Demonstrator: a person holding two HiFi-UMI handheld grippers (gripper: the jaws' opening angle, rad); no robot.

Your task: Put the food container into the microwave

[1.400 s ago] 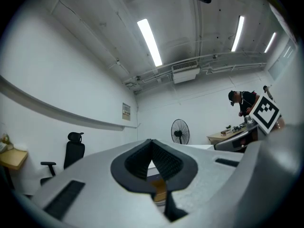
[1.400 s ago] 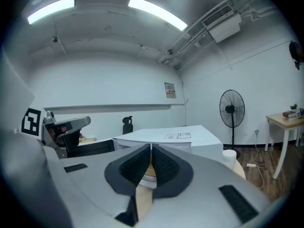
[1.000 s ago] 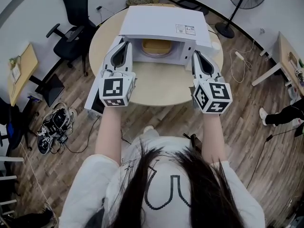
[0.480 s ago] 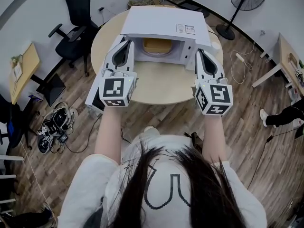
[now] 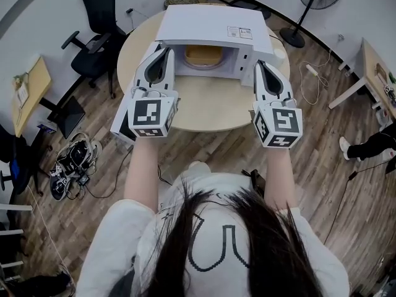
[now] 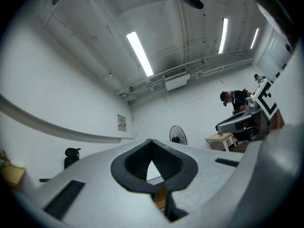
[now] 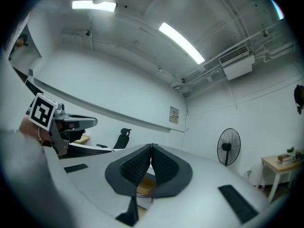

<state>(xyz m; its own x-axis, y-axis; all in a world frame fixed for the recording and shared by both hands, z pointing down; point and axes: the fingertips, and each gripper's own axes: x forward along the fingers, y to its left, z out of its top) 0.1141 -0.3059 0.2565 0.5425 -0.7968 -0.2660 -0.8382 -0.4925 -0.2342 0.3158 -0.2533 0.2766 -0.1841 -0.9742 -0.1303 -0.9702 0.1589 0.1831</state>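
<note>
Food container (image 5: 204, 54), a yellowish tub, sits inside the open white microwave (image 5: 210, 26) at the far side of the round desk (image 5: 204, 107). I judge that the placing itself is done and that the step in hand is the retreat from the oven.

The left hand-held gripper (image 5: 166, 49) is clenched on nothing: in the left gripper view its dark pads meet at the tips, and only a small piece of the container appears behind them. The right hand-held gripper (image 5: 260, 64) is also closed and empty, its pads pressed together in the right gripper view.

Both forearms reach forward, about parallel, one on each side of the oven opening, with the jaws pointing at the microwave and the marker cubes turned up to the head camera. Neither gripper touches the microwave, as far as I can tell.

The microwave door (image 5: 120, 126) stands open on the left, mostly covered by the left gripper. The next move probably calls for pushing it shut, and the left gripper is the nearer one.
</note>
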